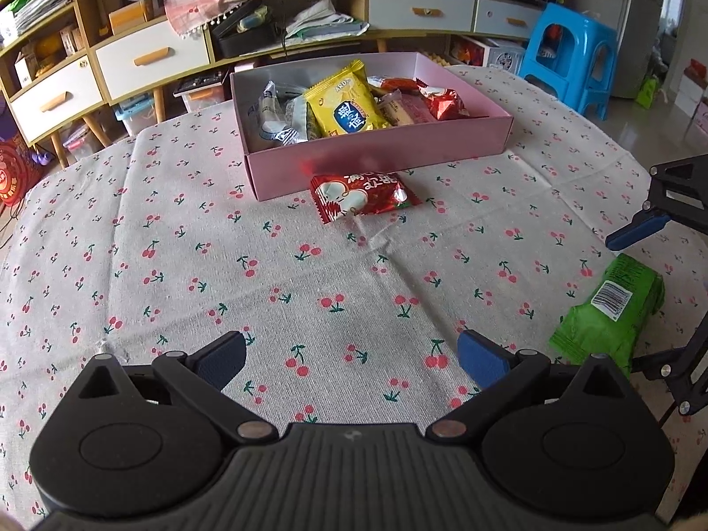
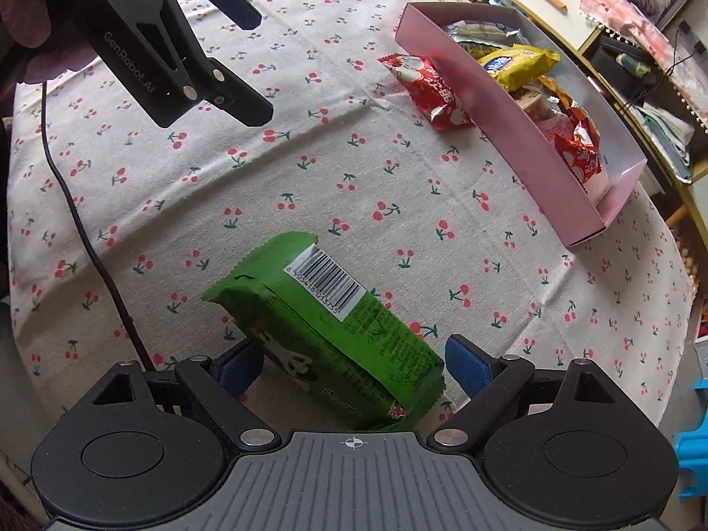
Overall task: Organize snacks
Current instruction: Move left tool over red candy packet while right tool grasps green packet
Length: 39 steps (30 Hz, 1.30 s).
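A green snack packet (image 2: 327,309) lies barcode-up on the cherry-print tablecloth, between the fingers of my right gripper (image 2: 354,367). That gripper is open wide, and its blue pads flank the packet without pressing on it. In the left wrist view the green packet (image 1: 610,309) is at the right edge. My left gripper (image 1: 349,358) hangs open over bare cloth with nothing between its fingers. A red snack packet (image 1: 363,194) rests against the front wall of the pink box (image 1: 380,163), which holds several snacks, among them a yellow packet (image 1: 347,104).
Behind the table stands a low cabinet (image 1: 150,57) with white drawers and cluttered shelves. A blue plastic stool (image 1: 571,53) is at the far right. A black cable (image 2: 79,221) trails over the cloth near the left gripper (image 2: 252,62).
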Available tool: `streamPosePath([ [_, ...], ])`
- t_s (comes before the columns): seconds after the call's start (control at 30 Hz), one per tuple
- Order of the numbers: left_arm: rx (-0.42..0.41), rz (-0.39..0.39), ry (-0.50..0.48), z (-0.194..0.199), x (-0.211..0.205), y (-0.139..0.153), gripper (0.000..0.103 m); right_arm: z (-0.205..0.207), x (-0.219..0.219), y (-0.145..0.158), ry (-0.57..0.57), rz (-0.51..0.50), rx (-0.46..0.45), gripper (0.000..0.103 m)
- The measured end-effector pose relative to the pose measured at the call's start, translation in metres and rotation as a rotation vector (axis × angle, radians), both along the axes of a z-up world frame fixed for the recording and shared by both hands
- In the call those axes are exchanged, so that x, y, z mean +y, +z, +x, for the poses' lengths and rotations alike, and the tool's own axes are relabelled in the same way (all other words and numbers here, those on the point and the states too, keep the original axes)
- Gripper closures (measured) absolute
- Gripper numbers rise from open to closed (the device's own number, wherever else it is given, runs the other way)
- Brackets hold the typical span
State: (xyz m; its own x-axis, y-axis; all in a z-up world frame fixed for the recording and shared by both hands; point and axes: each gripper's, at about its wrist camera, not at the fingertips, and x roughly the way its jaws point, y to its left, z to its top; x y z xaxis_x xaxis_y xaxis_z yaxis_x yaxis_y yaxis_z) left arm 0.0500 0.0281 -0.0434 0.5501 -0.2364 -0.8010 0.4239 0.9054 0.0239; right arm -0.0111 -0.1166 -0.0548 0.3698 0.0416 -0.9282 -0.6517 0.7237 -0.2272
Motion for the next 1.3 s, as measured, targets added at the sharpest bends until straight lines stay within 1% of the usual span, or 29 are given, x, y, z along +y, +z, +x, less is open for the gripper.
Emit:
streamPosePath([
  [0.2,0.002,0.003,0.039,0.009,0.002,-0.006,0.001,0.014,-0.007,0.000,-0.094,0.046,-0.058,0.012],
  [0.3,0.008,-0.004,0.060,0.013,0.002,-0.009,0.001,0.023,-0.014,-0.003,-0.157,0.072,-0.068,0.012],
  [0.43,0.013,-0.016,0.075,0.016,0.002,-0.011,0.001,0.036,-0.028,-0.005,-0.269,0.118,-0.090,0.013],
  [0.6,-0.011,-0.018,0.079,0.019,0.001,-0.012,0.001,0.052,-0.046,-0.004,-0.432,0.171,-0.111,0.014],
  [0.7,-0.024,-0.033,0.085,0.022,0.001,-0.012,0.001,0.059,-0.057,-0.002,-0.520,0.209,-0.115,0.014],
  [0.77,-0.032,-0.054,0.094,0.027,0.000,-0.013,0.001,0.062,-0.065,0.000,-0.567,0.263,-0.101,0.014],
  [0.87,-0.024,-0.103,0.122,0.035,-0.001,-0.014,0.001,0.063,-0.071,0.005,-0.597,0.327,-0.091,0.014],
  [1.0,-0.014,-0.182,0.192,0.047,0.000,-0.013,0.001,0.063,-0.072,0.008,-0.599,0.362,-0.082,0.014],
  [1.1,-0.005,-0.244,0.238,0.059,-0.001,-0.014,0.005,0.063,-0.073,0.009,-0.615,0.374,-0.040,0.015],
  [1.17,-0.004,-0.264,0.258,0.065,-0.002,-0.015,0.007,0.063,-0.076,0.009,-0.670,0.374,0.011,0.015],
  [1.3,-0.020,-0.292,0.299,0.073,-0.002,-0.015,0.013,0.058,-0.085,0.007,-0.718,0.441,0.089,0.015],
])
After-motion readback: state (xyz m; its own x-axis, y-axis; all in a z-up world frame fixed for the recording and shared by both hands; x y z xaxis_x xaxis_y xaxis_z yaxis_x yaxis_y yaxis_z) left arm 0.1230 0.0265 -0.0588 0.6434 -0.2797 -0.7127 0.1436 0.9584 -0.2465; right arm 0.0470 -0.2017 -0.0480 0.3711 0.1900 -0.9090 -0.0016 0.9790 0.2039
